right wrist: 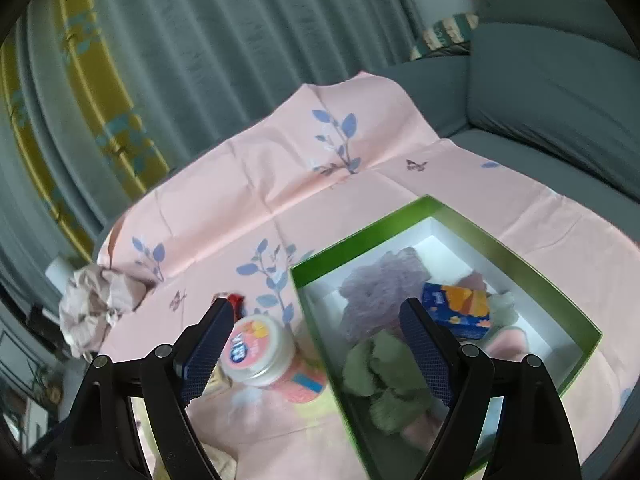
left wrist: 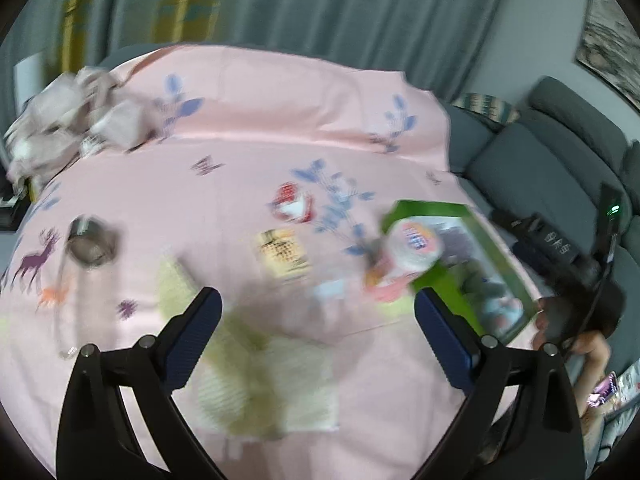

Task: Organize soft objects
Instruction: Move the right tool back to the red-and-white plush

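Both my grippers stand wide open and hold nothing.

My left gripper (left wrist: 318,340) hangs above the pale yellow-green cloth (left wrist: 256,380), which lies on the pink sheet (left wrist: 248,92) below its jaws. My right gripper (right wrist: 316,348) is over the near left wall of the green box (right wrist: 516,264); inside, ahead of its fingers, lie a green soft piece (right wrist: 372,368), a lilac puff (right wrist: 380,280) and a blue packet (right wrist: 456,308). A pink jar (right wrist: 260,352) lies beside the box, between the jaws.

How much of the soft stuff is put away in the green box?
Some is done: the green box already holds a purple puff and green cloth. Nothing is in hand; both hand-held grippers are open. Left: the yellow-green towel and crumpled pink cloth lie outside.
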Tool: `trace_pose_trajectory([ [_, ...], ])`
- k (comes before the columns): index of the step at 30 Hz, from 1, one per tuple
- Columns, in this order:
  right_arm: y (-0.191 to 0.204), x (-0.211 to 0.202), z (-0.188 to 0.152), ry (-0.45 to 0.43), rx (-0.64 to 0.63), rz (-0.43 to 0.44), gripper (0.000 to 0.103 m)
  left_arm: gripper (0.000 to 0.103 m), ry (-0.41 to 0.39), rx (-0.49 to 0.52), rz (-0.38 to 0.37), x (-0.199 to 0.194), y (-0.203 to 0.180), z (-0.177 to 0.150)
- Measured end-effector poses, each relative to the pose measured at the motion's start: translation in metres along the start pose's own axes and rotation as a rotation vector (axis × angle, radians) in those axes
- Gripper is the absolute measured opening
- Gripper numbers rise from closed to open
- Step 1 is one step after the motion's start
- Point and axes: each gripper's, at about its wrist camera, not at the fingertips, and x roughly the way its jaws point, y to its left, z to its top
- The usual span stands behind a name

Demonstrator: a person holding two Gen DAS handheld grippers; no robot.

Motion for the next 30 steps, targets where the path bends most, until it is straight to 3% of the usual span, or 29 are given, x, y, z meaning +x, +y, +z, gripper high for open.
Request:
trace_pose_trajectory([
  [9, 0.061, 0.007, -0.018, 0.050, -0.143, 0.047, 0.085, 0.096, 0.033, -0.106, 0.068, 0.018, 0.054, -0.028],
  [15, 0.115, 0.028, -0.023, 0.180, -0.187, 0.126, 0.085, 0.096, 0.060, -0.151, 0.074, 0.023, 0.072, -0.028],
  [19, 0.161, 0.072, -0.017, 0.297, -0.212, 0.127, 0.085, 0.096, 0.058, -0.177, 0.060, 0.020, 0.079, -0.026],
  [22, 0.187, 0.119, -0.016, 0.375, -0.212, 0.084, 0.080, 0.096, 0.057, -0.198, 0.068, 0.020, 0.084, -0.026],
  [25, 0.203, 0.166, -0.022, 0.404, -0.241, -0.033, 0.076, 0.096, 0.069, -0.217, 0.061, 0.022, 0.090, -0.025],
  [28, 0.207, 0.212, -0.034, 0.441, -0.280, -0.166, 0.072, 0.095, 0.077, -0.236, 0.047, 0.023, 0.094, -0.024],
  [30, 0.200, 0.235, -0.042, 0.483, -0.276, -0.201, 0.070, 0.095, 0.078, -0.246, 0.043, 0.024, 0.096, -0.023],
])
